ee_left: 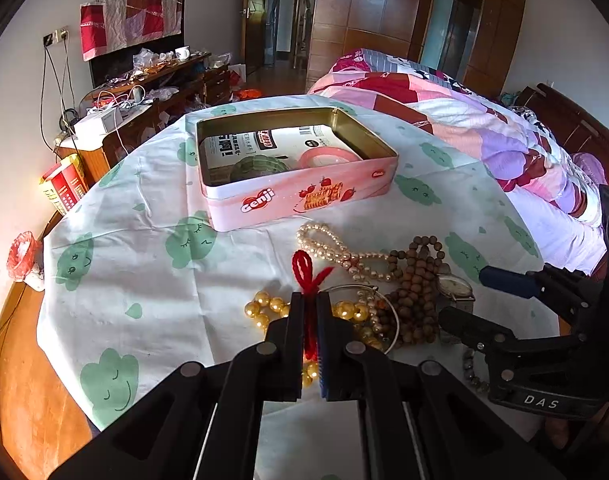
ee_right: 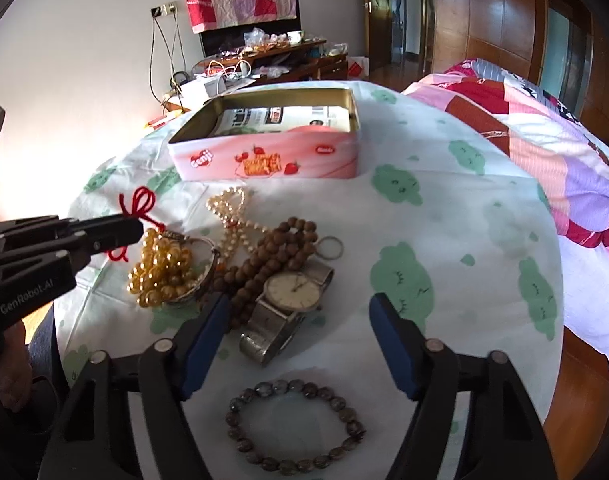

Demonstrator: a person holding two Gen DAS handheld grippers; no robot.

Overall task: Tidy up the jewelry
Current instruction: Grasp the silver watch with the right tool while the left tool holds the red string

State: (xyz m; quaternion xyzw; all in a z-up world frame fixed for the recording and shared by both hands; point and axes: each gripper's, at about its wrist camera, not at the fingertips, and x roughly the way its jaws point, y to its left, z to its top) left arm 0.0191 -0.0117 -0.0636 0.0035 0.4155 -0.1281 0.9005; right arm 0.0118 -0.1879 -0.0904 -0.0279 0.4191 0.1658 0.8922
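My left gripper [ee_left: 310,298] is shut on the red yarn loop [ee_left: 304,268] tied to a gold bead string [ee_left: 264,308]; in the right wrist view the gripper [ee_right: 138,230] reaches in from the left, with the gold beads [ee_right: 160,268] heaped below the yarn [ee_right: 142,202]. My right gripper [ee_right: 300,300] stands open over a silver watch [ee_right: 292,290], its blue pads apart from it on both sides. A pearl strand [ee_right: 228,204], brown wooden beads [ee_right: 280,248] and a grey bead bracelet [ee_right: 294,428] lie on the cloth. The pink Genji tin [ee_left: 296,196] stands open behind them.
In the tin lie a pink bangle [ee_left: 330,156] and a green piece [ee_left: 260,168]. A thin metal ring [ee_right: 330,248] rests beside the wooden beads. The white cloth with green prints [ee_right: 444,220] covers a round table; a bed [ee_left: 484,132] is on the right.
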